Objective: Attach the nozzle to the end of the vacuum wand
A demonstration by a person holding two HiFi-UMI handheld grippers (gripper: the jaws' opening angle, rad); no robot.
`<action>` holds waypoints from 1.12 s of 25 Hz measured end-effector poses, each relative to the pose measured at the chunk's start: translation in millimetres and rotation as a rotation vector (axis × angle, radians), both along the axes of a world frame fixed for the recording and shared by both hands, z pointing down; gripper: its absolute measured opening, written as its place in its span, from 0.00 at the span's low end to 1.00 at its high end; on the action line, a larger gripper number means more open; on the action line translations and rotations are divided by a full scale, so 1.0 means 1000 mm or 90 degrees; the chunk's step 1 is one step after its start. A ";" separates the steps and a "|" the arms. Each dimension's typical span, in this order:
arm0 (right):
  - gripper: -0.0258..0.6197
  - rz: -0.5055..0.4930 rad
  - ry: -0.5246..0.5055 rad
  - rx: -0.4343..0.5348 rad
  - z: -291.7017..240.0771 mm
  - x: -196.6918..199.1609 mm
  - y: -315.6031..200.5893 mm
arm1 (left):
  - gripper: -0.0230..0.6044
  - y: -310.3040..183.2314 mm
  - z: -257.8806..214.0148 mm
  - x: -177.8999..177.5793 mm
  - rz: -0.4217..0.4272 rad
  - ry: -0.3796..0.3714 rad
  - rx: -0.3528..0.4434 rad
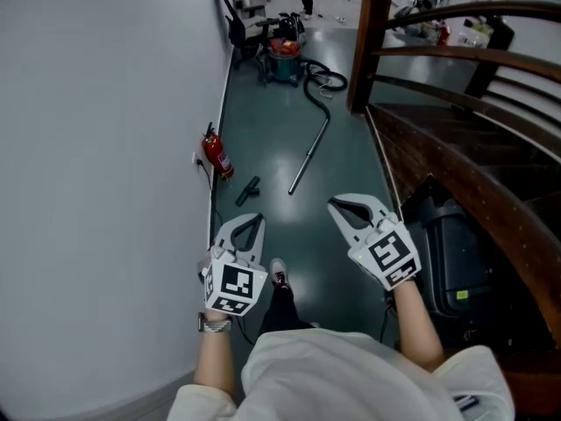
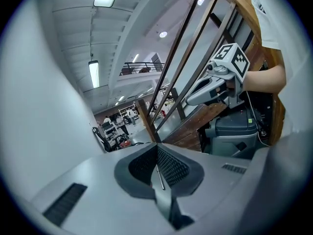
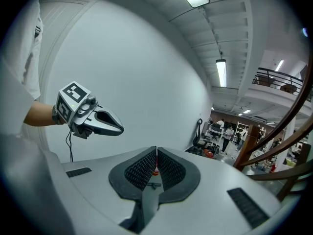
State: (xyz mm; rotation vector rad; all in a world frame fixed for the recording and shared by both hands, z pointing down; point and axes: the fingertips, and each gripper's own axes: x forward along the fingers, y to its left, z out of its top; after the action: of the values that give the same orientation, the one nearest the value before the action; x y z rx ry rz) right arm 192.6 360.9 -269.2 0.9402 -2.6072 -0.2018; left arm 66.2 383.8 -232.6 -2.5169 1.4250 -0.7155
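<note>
The person stands in a narrow passage with a dark green floor [image 1: 346,160], holding both claws out in front at about waist height. The left claw [image 1: 252,219] is clenched, its ribbed pads pressed together with nothing between them. The right claw [image 1: 336,203] is clenched and empty as well. The two are level with each other and well apart, both pointing down the passage.

The wand [image 1: 308,156], a thin silver tube, lies on the floor straight ahead at 12 o'clock, slanting away toward 1 o'clock. Its far end joins a black hose [image 1: 321,82] that curls back to the vacuum cleaner [image 1: 283,58], a red and green canister standing at the far end of the passage. The nozzle [image 1: 247,190], a small black piece, lies by itself on the floor at 11 o'clock, nearer than the wand and apart from its near end. Neither claw touches the wand or the nozzle.

A red fire extinguisher [image 1: 217,156] stands against the curved white wall [image 1: 105,147] at 10 o'clock, just beside the nozzle. A wooden staircase [image 1: 456,139] with dark curved rails runs along the side from 1 to 3 o'clock, and a black case [image 1: 456,257] sits at its foot, close by the right forearm. One shoe [image 1: 279,274] shows between the claws.
</note>
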 end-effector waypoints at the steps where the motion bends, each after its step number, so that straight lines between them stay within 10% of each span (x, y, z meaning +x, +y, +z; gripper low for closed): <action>1: 0.08 0.003 0.004 0.001 0.001 -0.002 -0.012 | 0.03 -0.012 0.001 -0.003 0.002 0.001 0.001; 28: 0.08 0.010 0.067 0.013 0.003 -0.094 -0.246 | 0.03 -0.247 0.017 -0.089 0.032 0.010 -0.034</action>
State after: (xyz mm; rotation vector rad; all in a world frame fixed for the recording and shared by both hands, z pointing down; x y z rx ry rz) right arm 99.0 115.1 -265.8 0.9308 -2.5056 -0.2663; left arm -22.4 136.9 -215.5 -2.5943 1.3597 -0.7357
